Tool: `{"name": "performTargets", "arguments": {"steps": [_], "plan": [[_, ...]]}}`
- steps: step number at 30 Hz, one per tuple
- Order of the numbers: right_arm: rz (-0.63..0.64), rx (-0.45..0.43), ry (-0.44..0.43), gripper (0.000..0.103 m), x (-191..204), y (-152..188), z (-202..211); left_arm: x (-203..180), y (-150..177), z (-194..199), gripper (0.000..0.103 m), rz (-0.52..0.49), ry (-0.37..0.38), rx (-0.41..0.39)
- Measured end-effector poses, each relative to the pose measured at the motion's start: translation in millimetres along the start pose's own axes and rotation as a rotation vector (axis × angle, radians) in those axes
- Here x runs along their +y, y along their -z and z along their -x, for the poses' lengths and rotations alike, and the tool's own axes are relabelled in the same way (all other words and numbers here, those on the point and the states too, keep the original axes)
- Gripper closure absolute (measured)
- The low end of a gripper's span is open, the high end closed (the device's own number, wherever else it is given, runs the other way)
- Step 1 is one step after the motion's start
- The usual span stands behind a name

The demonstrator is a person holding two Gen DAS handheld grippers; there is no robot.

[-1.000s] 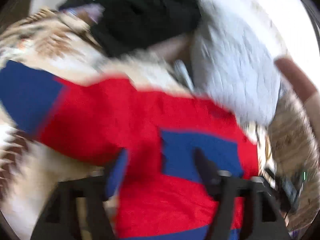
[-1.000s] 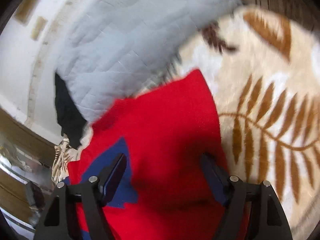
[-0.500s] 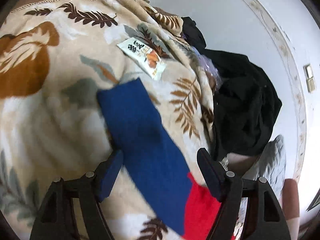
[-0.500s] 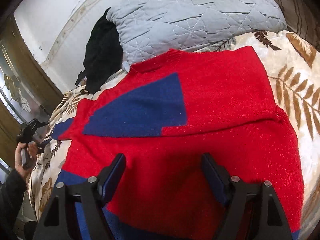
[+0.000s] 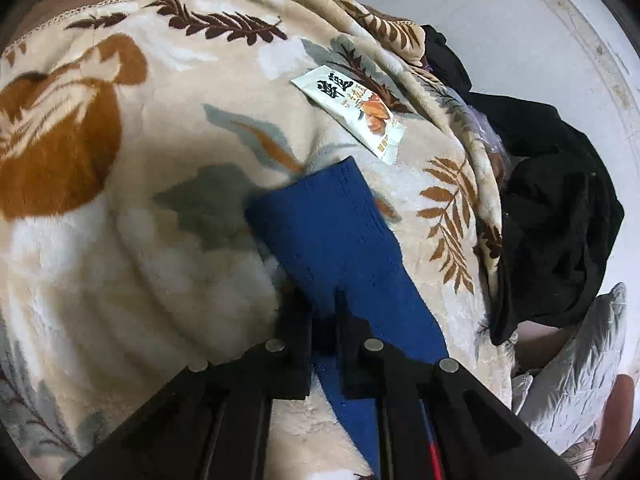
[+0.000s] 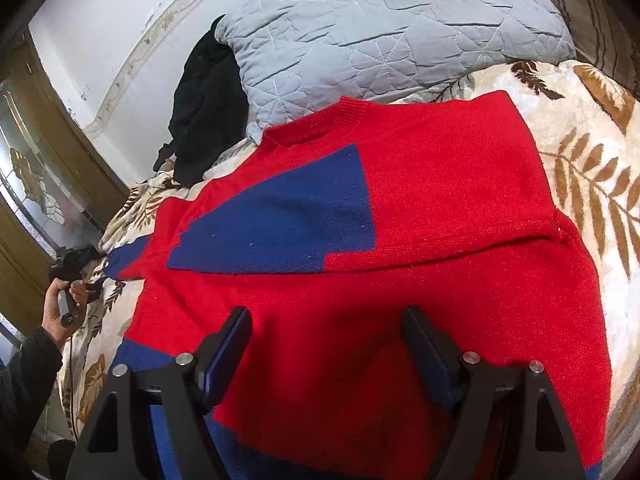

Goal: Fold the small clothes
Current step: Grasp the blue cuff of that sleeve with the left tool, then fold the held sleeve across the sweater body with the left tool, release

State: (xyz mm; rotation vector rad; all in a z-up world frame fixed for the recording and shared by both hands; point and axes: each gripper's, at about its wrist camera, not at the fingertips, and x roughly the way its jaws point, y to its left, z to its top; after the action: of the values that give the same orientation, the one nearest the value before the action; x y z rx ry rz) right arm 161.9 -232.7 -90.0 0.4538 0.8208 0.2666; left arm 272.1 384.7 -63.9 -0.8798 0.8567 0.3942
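On the leaf-print blanket (image 6: 592, 152) lies the red-and-blue sweater (image 6: 400, 240), spread flat, collar toward the grey quilted pillow (image 6: 380, 28), one sleeve already folded across the chest. Its right edge leaves a strip of bare blanket; its left edge runs close to the blanket's drop-off by the wooden door (image 6: 36, 184). Black clothing (image 6: 204, 112) is piled between pillow and wall.

Left wrist view: blue sleeve (image 5: 340, 232) stretches out over the blanket, cuff just short of a snack packet (image 5: 352, 114), not touching it. Open blanket lies to the left of the sleeve; on the right the blanket edge and black pile are near.

Left gripper (image 5: 324, 300) is clamped onto the blue sleeve, fabric pinched between the pads. Right gripper (image 6: 326, 320) hangs over the sweater's lower body, jaws spread wide, gripping nothing. The person's hand (image 6: 60, 300) with the left gripper shows at the far left of the right wrist view, at the sleeve end.

Versus half a second ago: the left jaws were wide apart astride the sleeve, now pinched. Right gripper and sweater layout are unchanged. A second ago both views were blurred.

Containers: none in view.
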Motion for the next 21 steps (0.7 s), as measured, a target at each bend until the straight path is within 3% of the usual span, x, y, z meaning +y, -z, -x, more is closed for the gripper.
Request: {"name": "performTargets", "arguments": {"steps": [2,4,8,10,13,14,16,17,19,20,21], "plan": [[-0.002,-0.001,-0.003,0.022,0,0,0,-25,6,16,0.095,-0.102,-0.056,-0.054],[-0.008,-0.004,-0.010,0.022,-1,0,1,-61,19,43,0.095,-0.223,-0.047,-0.123],[-0.020,-0.010,-0.020,0.022,-2,1,2,-154,71,106,0.095,-0.464,0.107,-0.200],[-0.026,-0.013,-0.027,0.022,-3,0,2,-211,119,136,0.095,-0.600,0.235,-0.195],[-0.035,-0.019,-0.035,0.022,-4,1,3,-268,183,157,0.095,-0.712,0.390,-0.124],[-0.039,-0.022,-0.039,0.022,-5,1,3,-290,213,158,0.095,-0.750,0.452,-0.070],[-0.049,-0.026,-0.046,0.022,-6,1,4,-318,262,147,0.094,-0.818,0.506,0.032],[-0.053,-0.027,-0.050,0.022,-6,1,4,-328,284,137,0.092,-0.854,0.512,0.078],[-0.061,-0.030,-0.060,0.022,-7,1,5,-336,321,107,0.070,-0.925,0.473,0.179],[-0.070,-0.030,-0.069,0.022,-8,1,6,-332,333,92,0.055,-0.948,0.431,0.222],[-0.076,-0.032,-0.074,0.022,-9,1,7,-326,337,80,0.054,-0.953,0.388,0.238]]}}
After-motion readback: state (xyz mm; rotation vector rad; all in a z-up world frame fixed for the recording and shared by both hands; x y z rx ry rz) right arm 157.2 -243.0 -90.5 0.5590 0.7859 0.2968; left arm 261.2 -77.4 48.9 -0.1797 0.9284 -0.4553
